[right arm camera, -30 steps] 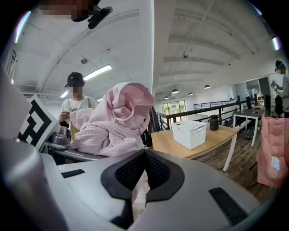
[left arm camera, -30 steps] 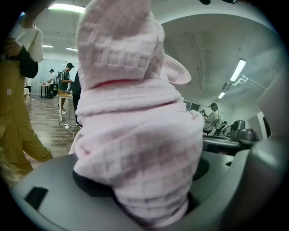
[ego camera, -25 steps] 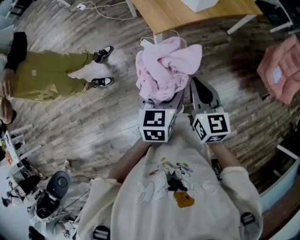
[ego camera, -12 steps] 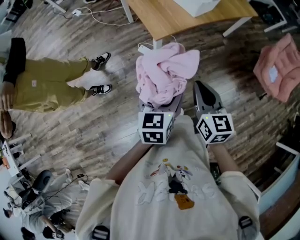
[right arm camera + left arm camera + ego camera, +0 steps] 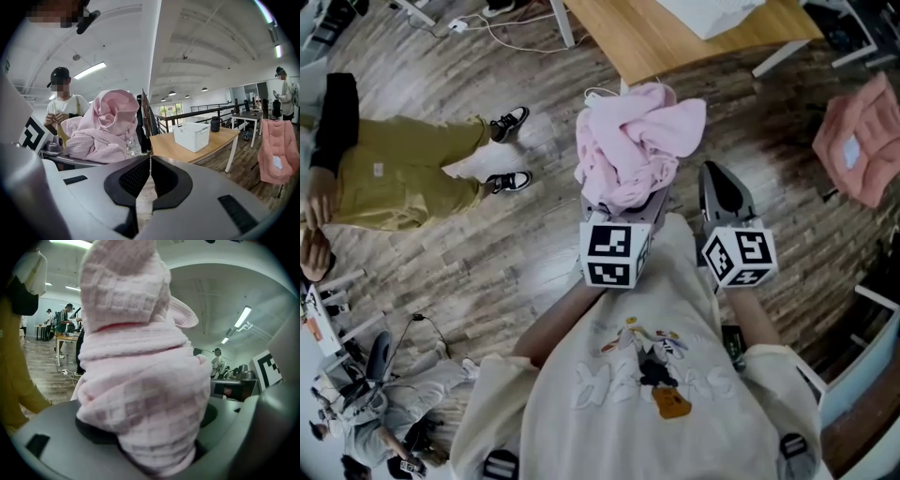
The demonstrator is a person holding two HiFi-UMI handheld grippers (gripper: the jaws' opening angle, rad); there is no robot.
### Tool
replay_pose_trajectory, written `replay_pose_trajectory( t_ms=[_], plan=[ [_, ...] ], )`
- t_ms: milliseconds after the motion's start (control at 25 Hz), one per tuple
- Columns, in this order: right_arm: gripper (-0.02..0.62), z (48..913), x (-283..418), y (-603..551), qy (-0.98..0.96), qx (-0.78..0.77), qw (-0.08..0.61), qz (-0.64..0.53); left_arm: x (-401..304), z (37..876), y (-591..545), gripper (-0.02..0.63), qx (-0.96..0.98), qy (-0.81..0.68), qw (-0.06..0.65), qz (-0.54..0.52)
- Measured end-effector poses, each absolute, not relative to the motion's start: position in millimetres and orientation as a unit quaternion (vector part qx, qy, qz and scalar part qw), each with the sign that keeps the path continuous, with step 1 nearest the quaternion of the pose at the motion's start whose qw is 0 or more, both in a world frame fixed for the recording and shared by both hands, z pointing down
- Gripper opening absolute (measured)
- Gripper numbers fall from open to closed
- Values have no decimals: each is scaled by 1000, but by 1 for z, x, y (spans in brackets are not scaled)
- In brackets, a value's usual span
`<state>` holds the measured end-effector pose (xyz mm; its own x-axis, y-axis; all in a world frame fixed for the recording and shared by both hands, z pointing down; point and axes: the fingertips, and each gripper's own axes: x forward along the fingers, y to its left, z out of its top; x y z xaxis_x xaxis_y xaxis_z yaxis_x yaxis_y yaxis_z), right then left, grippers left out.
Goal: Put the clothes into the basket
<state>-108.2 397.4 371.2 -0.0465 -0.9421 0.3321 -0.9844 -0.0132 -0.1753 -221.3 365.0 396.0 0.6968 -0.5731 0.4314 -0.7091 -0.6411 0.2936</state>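
Note:
A crumpled pink waffle-knit garment (image 5: 633, 150) hangs bunched above the wooden floor. My left gripper (image 5: 623, 204) is shut on it, and the cloth hides the fingertips. In the left gripper view the garment (image 5: 140, 380) fills the gap between the jaws. My right gripper (image 5: 722, 187) is beside it to the right, shut and empty, its pads meeting (image 5: 150, 161). A white perforated basket (image 5: 192, 136) stands on the wooden table (image 5: 220, 140) ahead. In the head view only the basket's edge (image 5: 712, 11) shows at the top.
The wooden table (image 5: 675, 37) stands just beyond the garment. A person in olive trousers (image 5: 403, 173) is at the left. A pink padded chair (image 5: 862, 150) is at the right. White cables (image 5: 502, 19) lie on the floor at the far left. Another person crouches at the lower left.
The pink garment stays gripped in my left gripper, in nearly the same place. My right gripper has drifted slightly to the right.

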Motion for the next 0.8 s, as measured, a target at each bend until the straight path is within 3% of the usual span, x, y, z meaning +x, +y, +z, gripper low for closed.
replay_pose_trajectory(
  t_ms=[800],
  plan=[
    [25,385,-51,309,-728,650,62,209,-171,405,294,402,869,-401,245,155]
  ],
)
